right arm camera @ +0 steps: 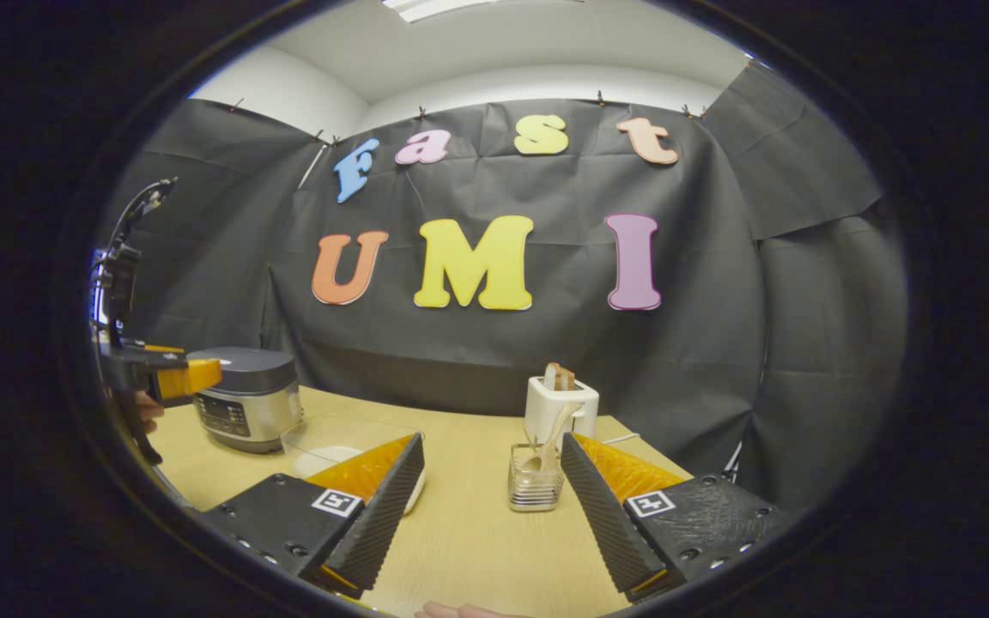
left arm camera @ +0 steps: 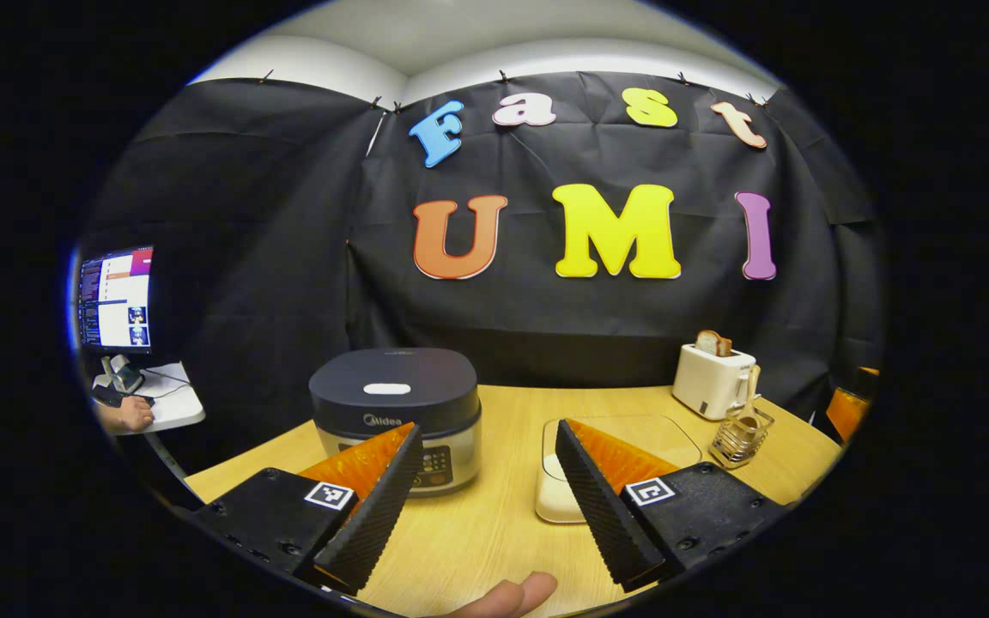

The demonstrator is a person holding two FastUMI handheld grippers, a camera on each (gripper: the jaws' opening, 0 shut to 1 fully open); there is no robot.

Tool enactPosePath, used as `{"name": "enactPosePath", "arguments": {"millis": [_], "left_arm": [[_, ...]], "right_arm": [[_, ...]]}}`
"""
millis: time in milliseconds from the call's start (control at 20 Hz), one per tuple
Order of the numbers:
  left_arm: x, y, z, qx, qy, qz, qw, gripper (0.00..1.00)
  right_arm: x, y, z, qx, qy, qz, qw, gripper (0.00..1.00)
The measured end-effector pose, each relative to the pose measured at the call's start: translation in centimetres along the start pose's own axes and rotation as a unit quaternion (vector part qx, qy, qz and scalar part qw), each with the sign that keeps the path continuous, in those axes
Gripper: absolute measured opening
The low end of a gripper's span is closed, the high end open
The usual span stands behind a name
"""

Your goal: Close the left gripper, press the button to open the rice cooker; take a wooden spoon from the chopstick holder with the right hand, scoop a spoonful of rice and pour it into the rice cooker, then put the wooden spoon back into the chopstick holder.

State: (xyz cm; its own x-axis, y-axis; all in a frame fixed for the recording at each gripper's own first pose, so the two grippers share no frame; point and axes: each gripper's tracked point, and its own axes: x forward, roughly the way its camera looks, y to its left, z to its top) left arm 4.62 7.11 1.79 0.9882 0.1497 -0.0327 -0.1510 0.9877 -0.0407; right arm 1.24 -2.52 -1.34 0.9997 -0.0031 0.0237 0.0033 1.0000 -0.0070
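The tabletop (left arm camera: 494, 524) carries a rice cooker (left arm camera: 395, 416) with its lid shut. A rice container (left arm camera: 559, 493), apparently a lidded tray, is seen right of it. A toaster (right arm camera: 560, 410) is placed behind the chopstick holder (right arm camera: 534, 487), where the wooden spoon (right arm camera: 549, 446) is propped. The left hand-held gripper (left arm camera: 488, 481) and right hand-held gripper (right arm camera: 491, 493) are spread, grasping nothing. A monitor (left arm camera: 115, 299) is caught in the left gripper view.

Ahead of the left gripper (left arm camera: 488, 468), on the pale wooden table (left arm camera: 494, 532), the dark-lidded round rice cooker (left arm camera: 395, 416) stands left and the clear lidded rice box (left arm camera: 615, 446) right. Beyond the right gripper (right arm camera: 492, 481), the wire chopstick holder (right arm camera: 535, 481) with its wooden spoon (right arm camera: 549, 439) stands before the cream toaster (right arm camera: 561, 410).
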Motion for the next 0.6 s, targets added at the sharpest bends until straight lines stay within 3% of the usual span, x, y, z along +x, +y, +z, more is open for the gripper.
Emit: {"name": "enactPosePath", "arguments": {"millis": [200,400,500,550,600], "left_arm": [[3.0,2.3,1.0,0.000,0.026,0.015,1.000,0.90],[6.0,3.8,1.3,-0.006,0.055,0.017,0.998,0.73],[7.4,4.7,1.6,0.009,0.064,0.020,0.998,0.58],[8.1,5.4,1.3,0.014,0.076,0.023,0.997,0.43],[8.7,5.7,1.0,0.013,0.090,0.020,0.996,0.39]], "right_arm": [[0.3,-0.7,-0.8,0.011,0.000,-0.004,1.000,0.96],[0.5,-0.8,-1.3,-0.012,-0.001,-0.010,1.000,0.96],[0.2,-0.7,-1.2,-0.012,-0.005,-0.005,1.000,0.97],[0.0,-0.7,-1.2,-0.012,-0.008,-0.005,1.000,0.97],[-0.2,-0.8,-1.1,-0.013,-0.011,-0.006,1.000,0.96]]}}
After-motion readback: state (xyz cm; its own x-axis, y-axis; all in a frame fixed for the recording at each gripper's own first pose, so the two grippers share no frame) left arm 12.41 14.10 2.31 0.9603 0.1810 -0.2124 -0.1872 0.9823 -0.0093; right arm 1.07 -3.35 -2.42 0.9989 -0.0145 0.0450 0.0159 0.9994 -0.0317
